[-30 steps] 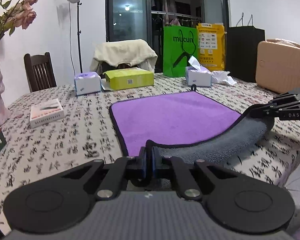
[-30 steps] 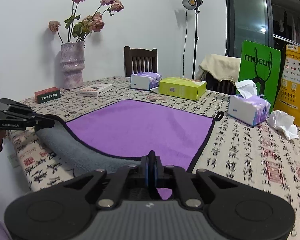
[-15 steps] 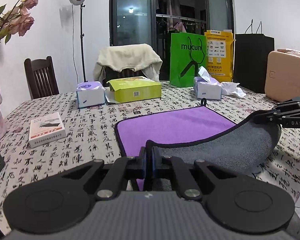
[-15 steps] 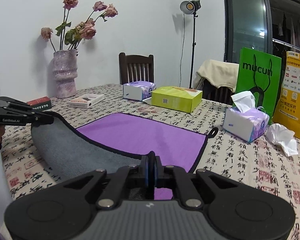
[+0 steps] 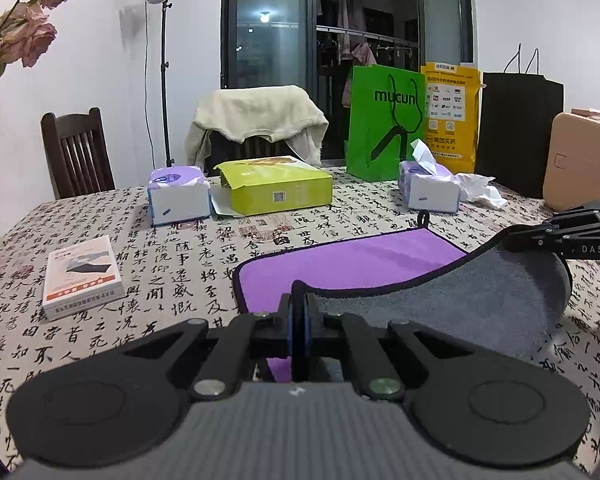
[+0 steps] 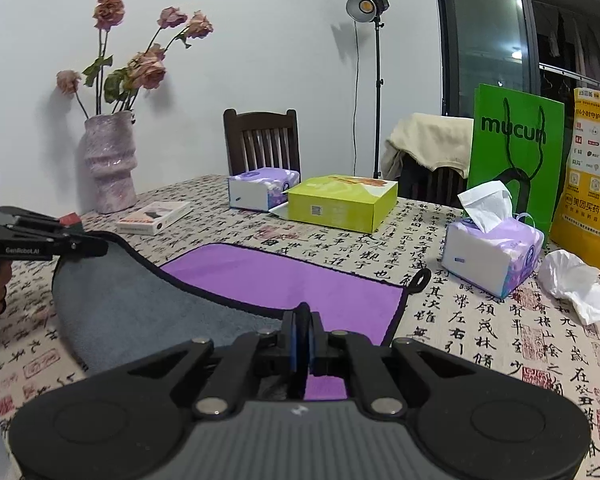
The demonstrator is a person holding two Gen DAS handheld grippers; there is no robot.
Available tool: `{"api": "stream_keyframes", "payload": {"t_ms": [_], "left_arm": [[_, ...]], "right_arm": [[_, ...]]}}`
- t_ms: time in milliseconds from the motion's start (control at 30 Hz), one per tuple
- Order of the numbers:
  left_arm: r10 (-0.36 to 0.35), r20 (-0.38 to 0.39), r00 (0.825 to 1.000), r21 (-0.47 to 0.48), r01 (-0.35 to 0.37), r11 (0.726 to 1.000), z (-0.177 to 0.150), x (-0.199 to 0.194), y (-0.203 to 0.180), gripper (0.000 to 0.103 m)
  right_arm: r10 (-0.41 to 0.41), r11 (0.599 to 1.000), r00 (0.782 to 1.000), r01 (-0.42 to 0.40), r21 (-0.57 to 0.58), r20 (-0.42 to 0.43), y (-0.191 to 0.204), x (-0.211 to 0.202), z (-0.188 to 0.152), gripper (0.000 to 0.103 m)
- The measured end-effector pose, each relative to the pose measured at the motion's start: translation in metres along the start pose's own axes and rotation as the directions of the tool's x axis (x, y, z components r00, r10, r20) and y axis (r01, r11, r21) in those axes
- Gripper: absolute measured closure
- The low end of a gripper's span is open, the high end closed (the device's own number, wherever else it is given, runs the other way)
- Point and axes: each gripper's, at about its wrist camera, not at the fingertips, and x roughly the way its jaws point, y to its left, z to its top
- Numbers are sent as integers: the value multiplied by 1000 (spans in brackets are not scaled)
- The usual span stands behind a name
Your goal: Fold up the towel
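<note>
The towel (image 5: 352, 260) is purple on top with a grey underside and black trim; it lies on the patterned table. Its near edge is lifted and curls forward, showing the grey side (image 5: 460, 300). My left gripper (image 5: 299, 304) is shut on the near left corner. My right gripper (image 6: 302, 322) is shut on the near right corner; it also shows at the right of the left wrist view (image 5: 512, 240). In the right wrist view the towel (image 6: 284, 280) arches between both grippers, and the left gripper (image 6: 100, 246) holds its corner at the left.
A yellow-green box (image 5: 276, 188), two tissue packs (image 5: 178, 194) (image 5: 430, 188), a crumpled tissue (image 6: 576, 284), a small booklet box (image 5: 82, 276), a vase (image 6: 110, 160) and paper bags (image 5: 384, 120) stand around the towel. Chairs stand behind the table.
Both grippers have risen and moved forward with the towel's near edge. More grey underside shows and less purple stays uncovered.
</note>
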Motion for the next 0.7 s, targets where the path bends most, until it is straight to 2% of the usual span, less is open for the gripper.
{"api": "stream_keyframes", "payload": {"t_ms": [533,700], "left_arm": [[-14,-57,998,-71,10,997,28,48,26,97],[-13,-73,997,-64,8,998,38,66,29,97]], "right_arm": [[-14,1000,999,15,22,-36,-28,42,25,98],[-19,999,998,20,28,-54,-35,56,31,98]]}}
